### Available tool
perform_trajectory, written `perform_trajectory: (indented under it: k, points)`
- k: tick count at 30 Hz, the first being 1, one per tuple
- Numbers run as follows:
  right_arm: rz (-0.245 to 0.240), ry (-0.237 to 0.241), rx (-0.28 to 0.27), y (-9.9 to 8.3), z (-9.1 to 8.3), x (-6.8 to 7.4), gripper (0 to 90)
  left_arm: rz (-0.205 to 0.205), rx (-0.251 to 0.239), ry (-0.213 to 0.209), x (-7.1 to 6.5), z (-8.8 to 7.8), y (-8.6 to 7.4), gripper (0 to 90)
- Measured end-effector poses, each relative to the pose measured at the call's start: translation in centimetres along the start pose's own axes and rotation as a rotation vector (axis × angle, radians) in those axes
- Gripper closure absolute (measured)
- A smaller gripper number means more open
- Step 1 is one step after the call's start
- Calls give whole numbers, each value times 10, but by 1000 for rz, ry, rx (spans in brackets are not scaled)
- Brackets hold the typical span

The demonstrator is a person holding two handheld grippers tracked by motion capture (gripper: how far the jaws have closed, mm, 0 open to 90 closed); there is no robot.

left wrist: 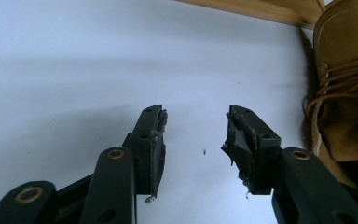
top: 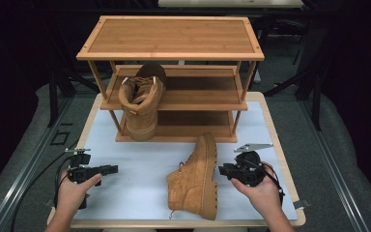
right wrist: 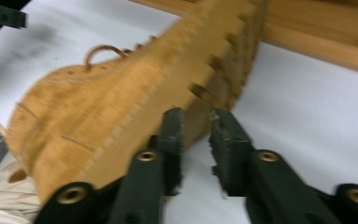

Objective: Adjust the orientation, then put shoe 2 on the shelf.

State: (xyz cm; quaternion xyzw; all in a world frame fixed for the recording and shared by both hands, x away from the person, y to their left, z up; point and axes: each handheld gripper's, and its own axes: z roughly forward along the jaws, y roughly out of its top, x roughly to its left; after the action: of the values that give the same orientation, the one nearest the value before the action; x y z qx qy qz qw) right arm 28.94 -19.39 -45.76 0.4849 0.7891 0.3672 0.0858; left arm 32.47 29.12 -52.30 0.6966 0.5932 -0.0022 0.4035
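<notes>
With the left claw (top: pixel 112 169) wide and empty and the right claw (top: pixel 222 170) narrow beside the sole, the tipped boot (top: pixel 195 179) at lower centre could slide away if nudged.

No text, label, brand, number or sign can be read on anything here.

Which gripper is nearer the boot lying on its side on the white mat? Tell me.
Right. The right gripper sits just beside the boot, at its sole; the left gripper is farther off across the white mat.
</notes>
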Motion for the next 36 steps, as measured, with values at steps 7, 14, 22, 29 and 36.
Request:
perform_trajectory:
  k: [7,14,22,29,36]
  points:
    - [-69,5,30,16,12,17,845,-1,32,-13,3,5,-8,546]
    - [-87,4,56,22,24,23,893,-6,40,-20,4,7,-12,544]
    - [-77,30,56,21,24,17,900,-19,42,-24,7,7,-13,544]
    - [-84,23,95,25,23,17,900,-30,39,-30,9,8,-13,544]
    - [-47,8,81,16,10,-1,900,-42,33,-29,12,5,-13,545]
